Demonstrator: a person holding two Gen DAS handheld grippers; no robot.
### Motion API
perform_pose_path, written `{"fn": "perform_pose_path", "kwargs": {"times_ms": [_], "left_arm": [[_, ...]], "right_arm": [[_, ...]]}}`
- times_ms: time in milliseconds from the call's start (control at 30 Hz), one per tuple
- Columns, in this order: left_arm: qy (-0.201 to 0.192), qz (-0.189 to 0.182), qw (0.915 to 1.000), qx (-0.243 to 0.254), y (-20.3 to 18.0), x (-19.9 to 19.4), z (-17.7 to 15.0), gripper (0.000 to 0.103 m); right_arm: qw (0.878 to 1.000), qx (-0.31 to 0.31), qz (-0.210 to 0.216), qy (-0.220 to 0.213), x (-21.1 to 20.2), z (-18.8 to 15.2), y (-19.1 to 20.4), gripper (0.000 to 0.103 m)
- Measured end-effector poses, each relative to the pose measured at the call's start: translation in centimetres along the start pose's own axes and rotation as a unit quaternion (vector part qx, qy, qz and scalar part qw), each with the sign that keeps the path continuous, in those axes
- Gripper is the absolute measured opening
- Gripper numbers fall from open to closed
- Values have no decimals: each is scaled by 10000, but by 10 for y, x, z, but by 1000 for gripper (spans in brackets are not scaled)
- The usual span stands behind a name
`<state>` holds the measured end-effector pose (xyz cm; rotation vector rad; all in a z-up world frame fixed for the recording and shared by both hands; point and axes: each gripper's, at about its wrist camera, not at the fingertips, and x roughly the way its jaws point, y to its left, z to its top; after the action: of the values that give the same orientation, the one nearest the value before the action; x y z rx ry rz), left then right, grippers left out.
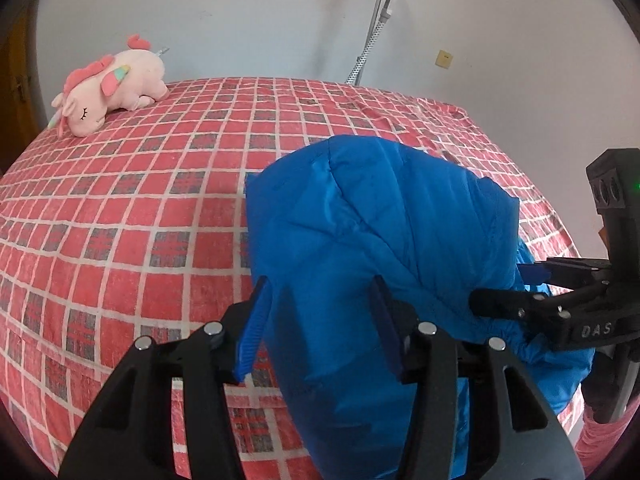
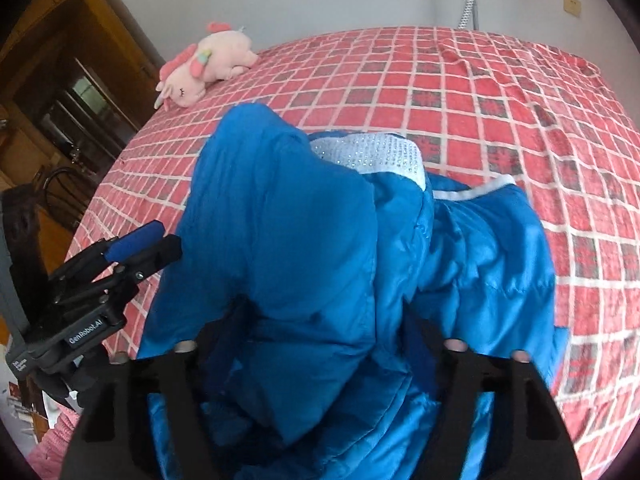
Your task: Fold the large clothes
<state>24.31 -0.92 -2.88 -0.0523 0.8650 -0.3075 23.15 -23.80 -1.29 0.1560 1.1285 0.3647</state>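
A puffy blue jacket [image 1: 380,216] [image 2: 288,220] lies heaped on the red checked bed [image 1: 140,200] [image 2: 520,100], its white sparkly collar lining [image 2: 372,152] showing at the far end. My left gripper [image 1: 319,282] [image 2: 160,240] stands open at the jacket's left edge: one finger is just outside the edge, the other over the fabric. My right gripper [image 1: 498,284] [image 2: 324,312] is shut on a thick fold of the jacket's right side. The fold rises between its fingers and covers their tips in the right wrist view.
A pink plush unicorn [image 1: 112,88] [image 2: 204,68] lies at the bed's far left corner. A grey hose [image 1: 372,40] runs up the white wall behind the bed. Dark wooden furniture [image 2: 60,80] stands left of the bed. Bare bedspread stretches left of and beyond the jacket.
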Motion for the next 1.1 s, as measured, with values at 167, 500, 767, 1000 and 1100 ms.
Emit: {"fn": "perform_pose_path", "kwargs": {"times_ms": [167,500,767,1000,1100], "left_arm": [[-44,66,10000,20,2,1,0,50],[-270,-35,9995,167,-17,-23,-4,50],[-298,-279,9981,466,-51,-38,-9,50],[16,-425,9957,826,-88,-17,-19,50],[61,-422,9940,1009,-100,-7,-26,50]], "right_arm": [[9988,-293,-104,-391,-12,-3,8,23],[9936,-641,-85,-927,-70,-10,27,13],[9907,-416,-364,-1243,-117,-34,3,12],[9932,388,-589,-926,-105,-74,-64,12],[9932,660,-460,-838,-89,-90,-89,13]]}}
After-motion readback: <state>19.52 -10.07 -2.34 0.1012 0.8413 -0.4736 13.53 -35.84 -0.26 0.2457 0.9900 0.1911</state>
